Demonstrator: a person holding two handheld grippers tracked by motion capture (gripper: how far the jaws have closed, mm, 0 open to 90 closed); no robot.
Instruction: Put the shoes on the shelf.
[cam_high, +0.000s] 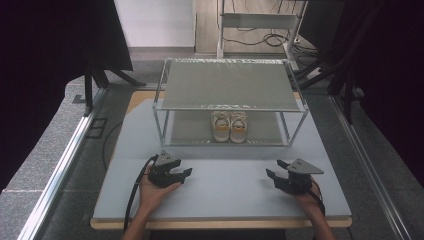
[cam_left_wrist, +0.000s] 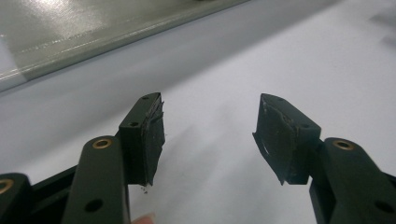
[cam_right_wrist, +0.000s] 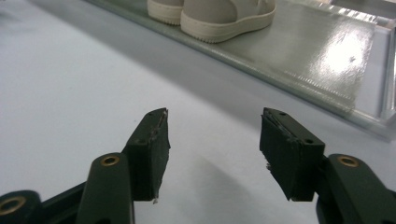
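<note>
A two-tier metal-framed shelf rack (cam_high: 231, 102) stands at the far middle of a pale grey rectangular table (cam_high: 225, 190). On its lower shelf (cam_right_wrist: 299, 51), towards the front and middle, a pair of cream-and-tan sneakers (cam_high: 229, 126) sits side by side, beneath the upper shelf (cam_high: 230, 85). On the near part of the table, well in front of the rack, the black two-jaw left gripper (cam_high: 181, 174) rests at the left and the black two-jaw right gripper (cam_high: 276, 170) at the right, well apart, each held by a hand entering from the near edge. Beyond the rack, a white-framed stand (cam_high: 257, 22) rises from the floor.
</note>
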